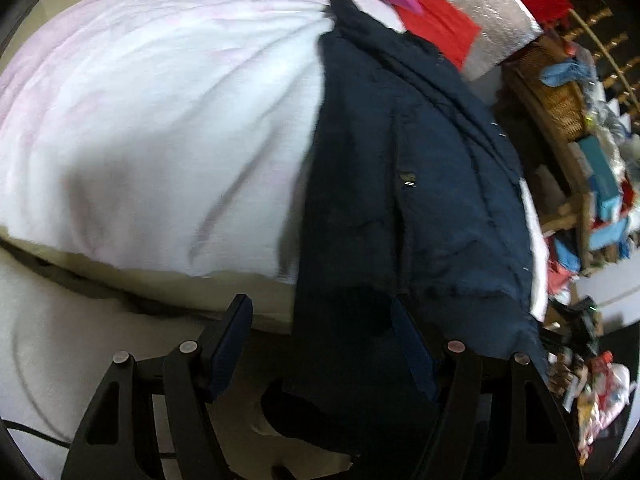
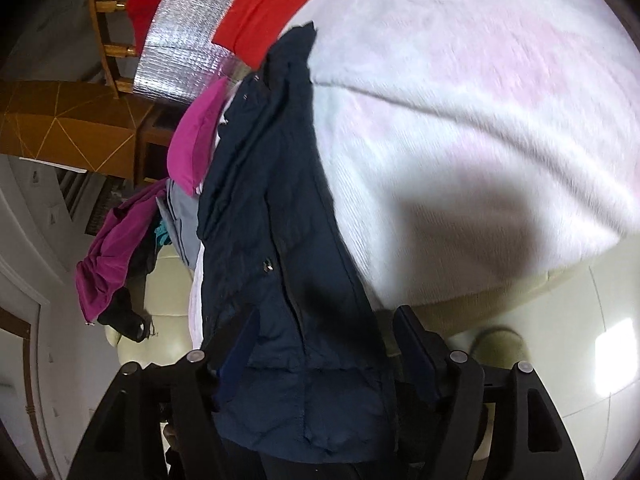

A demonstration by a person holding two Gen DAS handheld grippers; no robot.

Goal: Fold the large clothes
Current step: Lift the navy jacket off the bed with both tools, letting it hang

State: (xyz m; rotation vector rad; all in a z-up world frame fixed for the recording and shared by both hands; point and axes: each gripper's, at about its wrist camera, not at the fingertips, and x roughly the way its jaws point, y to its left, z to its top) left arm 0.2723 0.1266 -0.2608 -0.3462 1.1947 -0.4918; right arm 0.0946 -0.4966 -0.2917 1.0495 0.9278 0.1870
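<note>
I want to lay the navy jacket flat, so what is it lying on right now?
The navy jacket lies on a white and pink fluffy blanket, its lower end hanging over the edge. What the blanket covers is hidden, apart from a cream edge below it.

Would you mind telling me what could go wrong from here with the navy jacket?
1. The jacket hangs over the edge of the white blanket; its hanging end might drag it off.
2. The right gripper straddles the jacket with its pads apparently not pressing, so a lift may slip.
3. The left gripper has only the jacket's edge between its fingers and could grab a single layer, or catch the blanket too.
</note>
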